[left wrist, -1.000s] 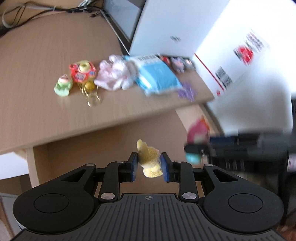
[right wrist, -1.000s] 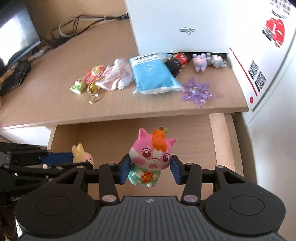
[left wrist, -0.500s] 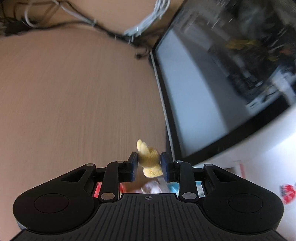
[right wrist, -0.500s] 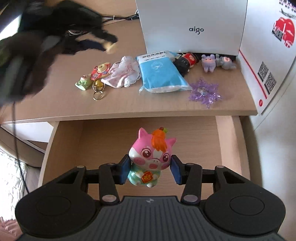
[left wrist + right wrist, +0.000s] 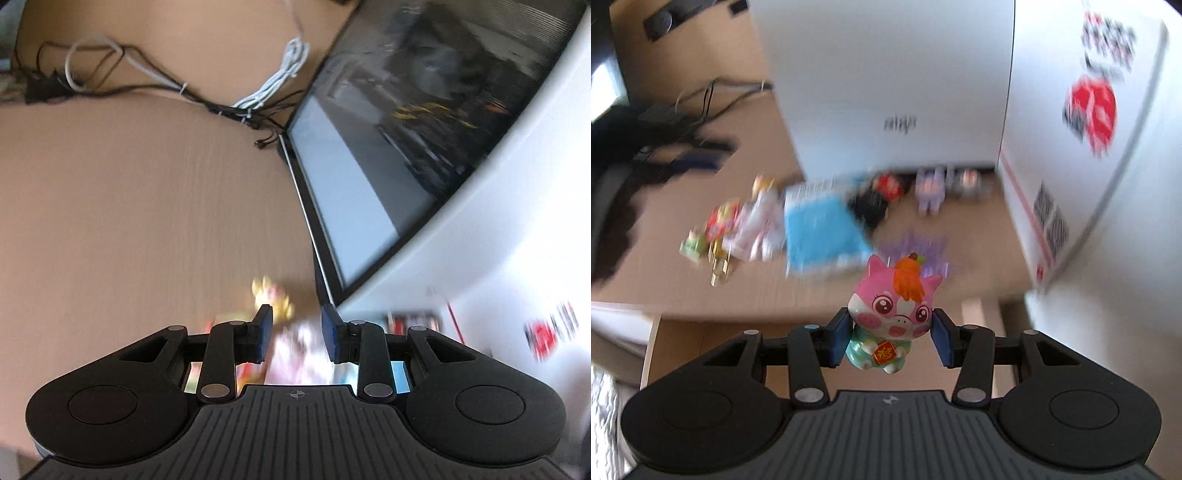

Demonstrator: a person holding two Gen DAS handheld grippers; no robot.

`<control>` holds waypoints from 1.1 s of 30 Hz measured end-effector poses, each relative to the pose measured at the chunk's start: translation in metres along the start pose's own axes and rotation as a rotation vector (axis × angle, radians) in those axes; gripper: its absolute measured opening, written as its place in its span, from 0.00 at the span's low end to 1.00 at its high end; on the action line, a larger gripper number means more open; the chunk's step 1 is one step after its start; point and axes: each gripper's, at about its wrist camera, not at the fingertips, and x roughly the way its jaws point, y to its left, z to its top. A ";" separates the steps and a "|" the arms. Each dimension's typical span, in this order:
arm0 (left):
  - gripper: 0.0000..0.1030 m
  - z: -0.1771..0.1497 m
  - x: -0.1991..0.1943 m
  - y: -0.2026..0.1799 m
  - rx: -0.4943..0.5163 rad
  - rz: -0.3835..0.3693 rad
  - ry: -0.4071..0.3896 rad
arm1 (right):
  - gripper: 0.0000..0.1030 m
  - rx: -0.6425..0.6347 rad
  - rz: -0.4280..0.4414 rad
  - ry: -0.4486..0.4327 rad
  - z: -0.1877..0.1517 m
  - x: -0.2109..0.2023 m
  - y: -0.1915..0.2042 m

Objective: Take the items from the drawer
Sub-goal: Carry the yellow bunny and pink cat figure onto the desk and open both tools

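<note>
Pink pig figurine [image 5: 892, 319] clamped upright between right jaws; yellow toy [image 5: 271, 297] just beyond opening left jaws.

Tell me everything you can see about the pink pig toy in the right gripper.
The pink pig toy looks like glossy plastic: pink head, white snout, rosy cheeks, an orange tuft with a green stem on top, a mint-green body holding a red tag. It stands upright, clamped at its sides between the right gripper's blue pads, off the desk.

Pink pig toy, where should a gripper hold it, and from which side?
Pinch the pink pig toy across its cheeks and shoulders, coming from its face side, as the right gripper does: the sides there are broad, and it sits upright.
</note>
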 end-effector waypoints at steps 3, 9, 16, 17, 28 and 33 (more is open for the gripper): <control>0.30 -0.030 -0.024 0.003 0.028 0.009 0.015 | 0.45 -0.030 -0.011 -0.066 0.022 0.010 0.005; 0.30 -0.087 -0.059 0.011 0.063 0.045 0.073 | 0.45 -0.046 0.006 -0.124 0.052 0.039 0.010; 0.30 -0.143 -0.069 0.010 0.112 0.039 0.184 | 0.55 -0.064 0.031 -0.104 0.053 0.049 0.020; 0.30 -0.148 -0.070 0.011 0.109 0.047 0.195 | 0.55 -0.065 0.037 -0.096 0.050 0.046 0.022; 0.30 -0.172 -0.058 0.004 0.121 -0.009 0.208 | 0.63 0.004 0.001 0.008 -0.034 -0.015 0.045; 0.31 -0.193 -0.071 -0.009 0.106 -0.019 0.195 | 0.63 0.023 0.022 0.035 -0.075 -0.045 0.045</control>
